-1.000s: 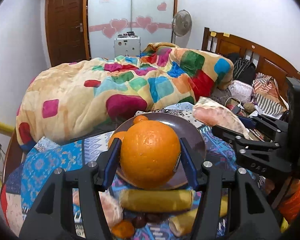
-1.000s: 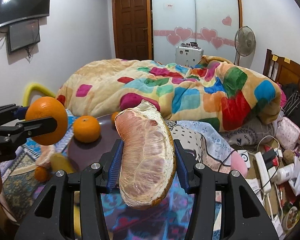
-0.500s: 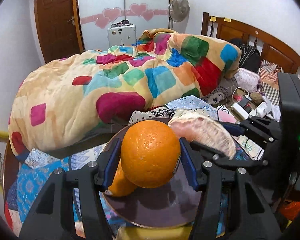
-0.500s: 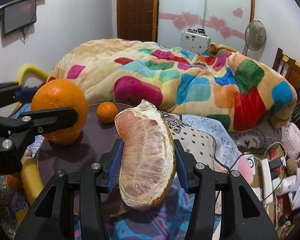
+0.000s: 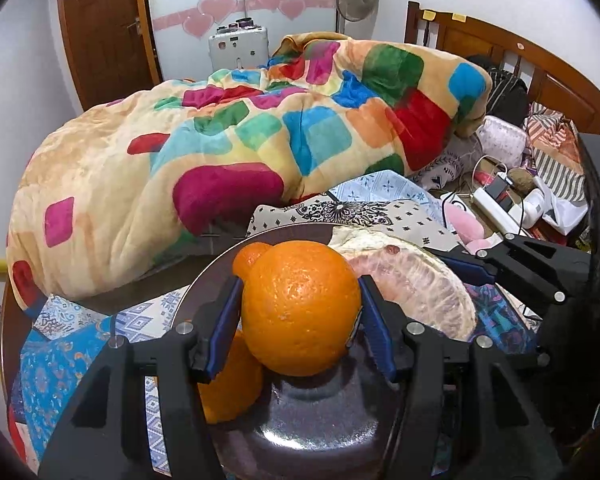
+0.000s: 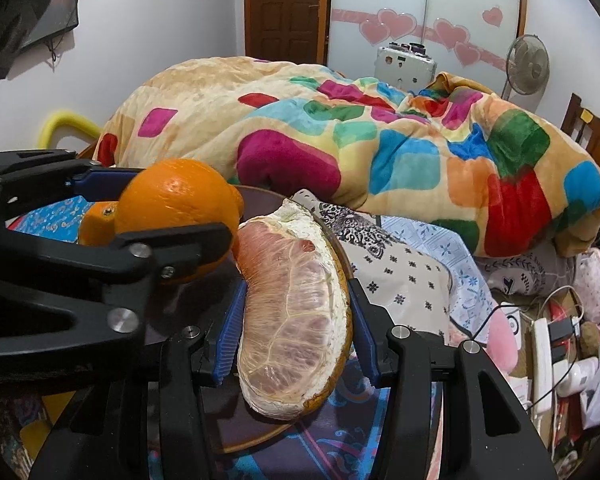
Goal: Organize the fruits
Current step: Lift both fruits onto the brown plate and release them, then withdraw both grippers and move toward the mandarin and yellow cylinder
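Note:
My left gripper point(image 5: 300, 292) is shut on a large orange point(image 5: 300, 312), held low over a dark brown plate point(image 5: 320, 436). A second orange point(image 5: 232, 388) lies on the plate under its left finger, and a small orange point(image 5: 250, 258) peeks out behind. My right gripper point(image 6: 297, 292) is shut on a peeled pomelo segment point(image 6: 296, 320), which hangs over the plate's right rim point(image 6: 260, 438). The pomelo segment point(image 5: 412, 292) sits close beside the held orange point(image 6: 176, 208); whether they touch I cannot tell.
The plate rests on a patterned blue cloth point(image 5: 60, 356). A colourful checked blanket point(image 5: 260, 136) is heaped behind. At the right are a power strip with cables point(image 6: 542, 360), a pink item point(image 6: 500, 340) and the wooden headboard point(image 5: 500, 40).
Both grippers have moved forward and lower over the plate, carrying the orange and the pomelo segment. The two fruits now stand much closer together. The bananas seen earlier are out of view.

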`<action>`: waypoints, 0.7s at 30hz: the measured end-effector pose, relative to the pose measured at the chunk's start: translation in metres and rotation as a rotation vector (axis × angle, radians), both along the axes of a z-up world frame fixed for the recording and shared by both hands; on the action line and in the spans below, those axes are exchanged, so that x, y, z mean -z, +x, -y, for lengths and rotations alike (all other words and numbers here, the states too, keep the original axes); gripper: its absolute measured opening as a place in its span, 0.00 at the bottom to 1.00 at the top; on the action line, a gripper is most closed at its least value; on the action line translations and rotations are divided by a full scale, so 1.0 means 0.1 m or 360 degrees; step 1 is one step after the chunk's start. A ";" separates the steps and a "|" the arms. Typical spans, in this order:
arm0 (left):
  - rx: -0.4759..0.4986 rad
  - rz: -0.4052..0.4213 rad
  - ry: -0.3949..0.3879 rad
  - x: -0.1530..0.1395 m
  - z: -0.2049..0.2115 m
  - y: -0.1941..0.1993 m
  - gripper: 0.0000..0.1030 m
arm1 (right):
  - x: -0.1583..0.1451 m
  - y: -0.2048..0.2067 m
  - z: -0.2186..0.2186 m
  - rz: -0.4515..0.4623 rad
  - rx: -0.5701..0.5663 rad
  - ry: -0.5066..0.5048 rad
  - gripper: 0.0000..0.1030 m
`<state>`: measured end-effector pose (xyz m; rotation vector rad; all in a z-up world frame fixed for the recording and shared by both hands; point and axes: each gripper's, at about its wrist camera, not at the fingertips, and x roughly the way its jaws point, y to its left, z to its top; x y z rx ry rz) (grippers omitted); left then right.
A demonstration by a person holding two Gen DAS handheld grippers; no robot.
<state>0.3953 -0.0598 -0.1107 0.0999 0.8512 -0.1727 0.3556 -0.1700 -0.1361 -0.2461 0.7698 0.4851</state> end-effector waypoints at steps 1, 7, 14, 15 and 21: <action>-0.0001 -0.0006 0.0000 0.01 0.00 0.01 0.56 | 0.00 0.00 0.00 -0.0002 -0.0004 -0.0001 0.45; -0.0018 -0.0056 -0.0070 0.07 -0.06 0.06 0.56 | -0.01 -0.05 0.01 0.0012 -0.0020 -0.0004 0.45; -0.0026 0.0062 -0.0029 -0.17 -0.03 -0.07 0.56 | -0.10 -0.20 0.08 0.0056 -0.0012 -0.0022 0.45; -0.0029 0.0080 -0.0027 -0.21 -0.04 -0.11 0.56 | -0.12 -0.23 0.10 0.0060 -0.0010 -0.0005 0.45; -0.0040 0.0160 -0.0016 -0.44 -0.12 -0.50 0.56 | -0.32 -0.48 0.14 0.0126 -0.0018 0.0040 0.45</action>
